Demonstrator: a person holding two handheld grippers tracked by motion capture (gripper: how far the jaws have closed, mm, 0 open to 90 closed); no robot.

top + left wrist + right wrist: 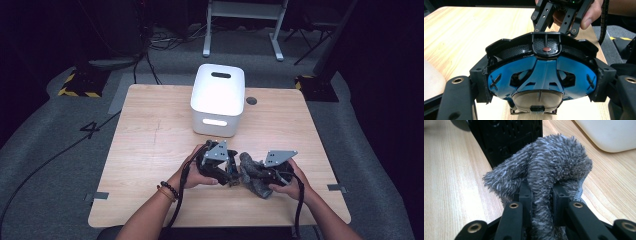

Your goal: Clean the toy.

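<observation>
High view has both my grippers low over the near middle of the wooden table (150,135), close together, with the white lidded bin (218,99) standing just beyond them. My left gripper (231,172) is clamped across a black and blue fan-shaped object (541,75), gripping it by its outer edges; I take it for a mop head or pad holder, though from this angle I can't be sure. My right gripper (256,176) has its jaws pinched nearly together on a fold of a grey fluffy microfibre cloth (544,177), which bunches up over the fingertips (525,195) and hangs down between them. In the high view that cloth (251,175) sits between the two grippers, just beside the holder.

As I read it, the job is pairing the cloth with the holder. Both pieces are picked up and brought next to each other, so the gathering part looks done. What I don't see yet is the cloth spread over or fixed onto the blue face, which is bare in the left gripper view. I judge the fitting itself is left to do, and the bin plays no part so far.
</observation>
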